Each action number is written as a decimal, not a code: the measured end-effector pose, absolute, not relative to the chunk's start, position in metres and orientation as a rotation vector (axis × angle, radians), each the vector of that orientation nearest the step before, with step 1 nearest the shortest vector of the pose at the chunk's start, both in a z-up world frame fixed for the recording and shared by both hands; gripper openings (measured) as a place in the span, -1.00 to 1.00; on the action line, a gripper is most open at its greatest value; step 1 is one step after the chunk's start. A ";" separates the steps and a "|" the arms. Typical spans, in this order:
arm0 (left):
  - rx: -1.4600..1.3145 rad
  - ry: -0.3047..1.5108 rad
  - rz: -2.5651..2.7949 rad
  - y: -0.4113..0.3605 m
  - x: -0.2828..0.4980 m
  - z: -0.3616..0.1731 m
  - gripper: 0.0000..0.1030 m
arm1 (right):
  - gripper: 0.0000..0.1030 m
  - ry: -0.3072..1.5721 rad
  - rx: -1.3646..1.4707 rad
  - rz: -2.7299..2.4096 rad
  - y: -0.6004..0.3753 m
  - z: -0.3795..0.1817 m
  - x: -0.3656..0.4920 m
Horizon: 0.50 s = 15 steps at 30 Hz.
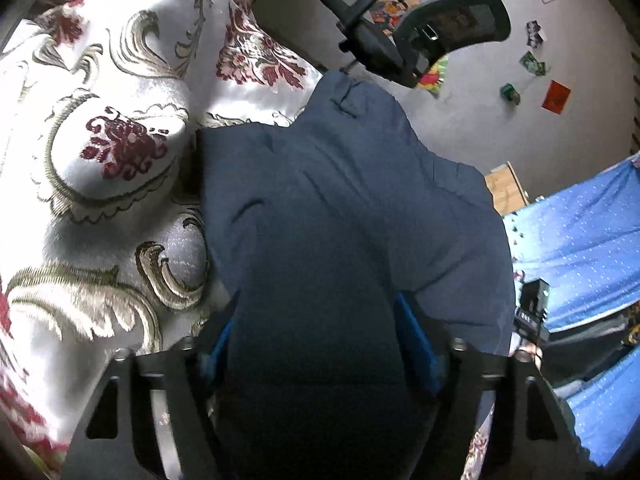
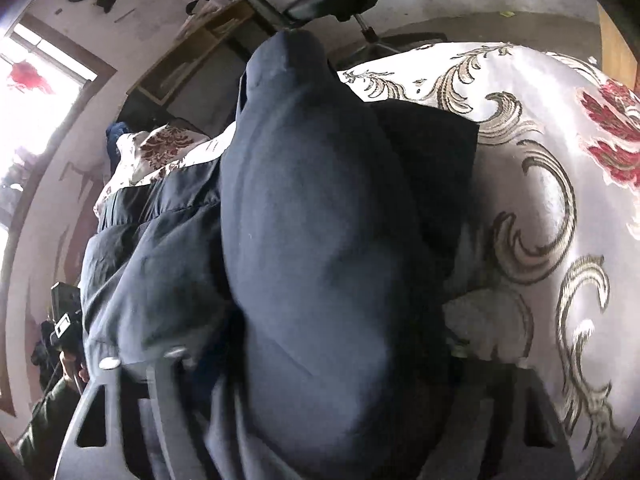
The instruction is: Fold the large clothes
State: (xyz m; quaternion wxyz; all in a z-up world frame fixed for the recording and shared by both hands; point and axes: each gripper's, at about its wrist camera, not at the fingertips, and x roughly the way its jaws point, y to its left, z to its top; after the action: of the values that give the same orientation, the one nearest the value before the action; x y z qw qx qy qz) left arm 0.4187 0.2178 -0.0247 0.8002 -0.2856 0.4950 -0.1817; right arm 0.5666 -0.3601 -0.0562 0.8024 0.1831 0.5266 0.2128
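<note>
Garment [image 1: 344, 200], dark blue, lies bunched on a white bedspread [image 1: 100, 92] with red and gold motifs, and a thick fold of it runs up between the fingers of both grippers.

Left gripper [image 1: 320, 336]: fabric fills the gap between the two blue pads [image 1: 416, 340], which sit against the fold on either side, so it is pinching the garment. To its left, the bedspread rises in soft humps. Ahead, the cloth ends at a hem with a small loop; beyond that, a black office chair [image 1: 420, 40] on grey floor. To its right, a blue dotted sheet [image 1: 580, 232] and the black body of the other tool [image 1: 532, 308].

Right gripper [image 2: 332, 360]: frame blurred and dark; a bulging fold fills the whole space between the fingers, and the pads are hidden under it. Jaws partly closed around the fold; contact itself cannot be read. To its left, more garment in creases, then the other tool held by a hand [image 2: 72, 364]. Ahead, the chair base. To its right, bedspread.
</note>
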 end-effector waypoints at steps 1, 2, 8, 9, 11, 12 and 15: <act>-0.585 1.052 -0.371 0.211 0.416 -0.020 0.04 | 0.02 1.126 0.373 0.447 -0.357 -0.053 0.562; -0.557 1.043 -0.356 0.206 0.414 -0.017 -0.07 | -0.11 1.123 0.356 0.438 -0.353 -0.051 0.559; -0.452 0.975 -0.274 0.181 0.392 0.004 -0.56 | -0.53 1.036 0.163 0.360 -0.326 -0.022 0.531; -0.429 0.958 -0.270 0.177 0.388 0.009 -0.59 | -0.55 1.012 0.120 0.347 -0.321 -0.014 0.526; -0.412 0.931 -0.268 0.166 0.387 0.017 -0.67 | -0.61 0.964 0.050 0.333 -0.313 0.001 0.515; -0.415 0.920 -0.269 0.163 0.386 0.021 -0.68 | -0.63 0.934 0.023 0.327 -0.311 0.012 0.509; -0.430 0.884 -0.285 0.150 0.388 0.032 -0.72 | -0.67 0.858 0.005 0.319 -0.314 0.038 0.497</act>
State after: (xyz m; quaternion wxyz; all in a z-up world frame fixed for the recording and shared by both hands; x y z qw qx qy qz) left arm 0.3875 0.1502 0.0324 0.8719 -0.2056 0.4231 -0.1361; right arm 0.4973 -0.3142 0.0380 0.8971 0.0026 0.4142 0.1540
